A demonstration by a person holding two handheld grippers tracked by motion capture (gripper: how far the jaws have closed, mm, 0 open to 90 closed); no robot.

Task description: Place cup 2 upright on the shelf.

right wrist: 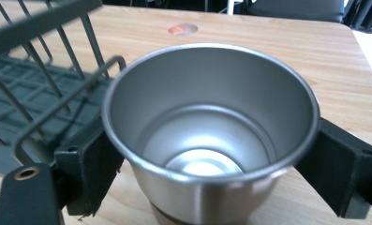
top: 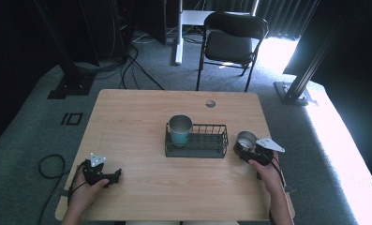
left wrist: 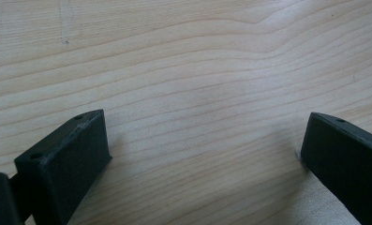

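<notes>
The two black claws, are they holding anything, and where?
The right gripper clasps a steel cup by its sides, below the rim. The left gripper is open, empty.

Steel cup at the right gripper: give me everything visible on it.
The steel cup is a plain round tumbler of brushed silvery metal with a thin rolled rim, no handle and no lid. It stands upright, mouth up, and is empty, with a bright reflection on its inner bottom. It sits just off the right end of the wire basket, on the wooden table. The right gripper has a black jaw against each side of its wall, below the rim. A darker band shows near its base, too blurred to identify.
</notes>
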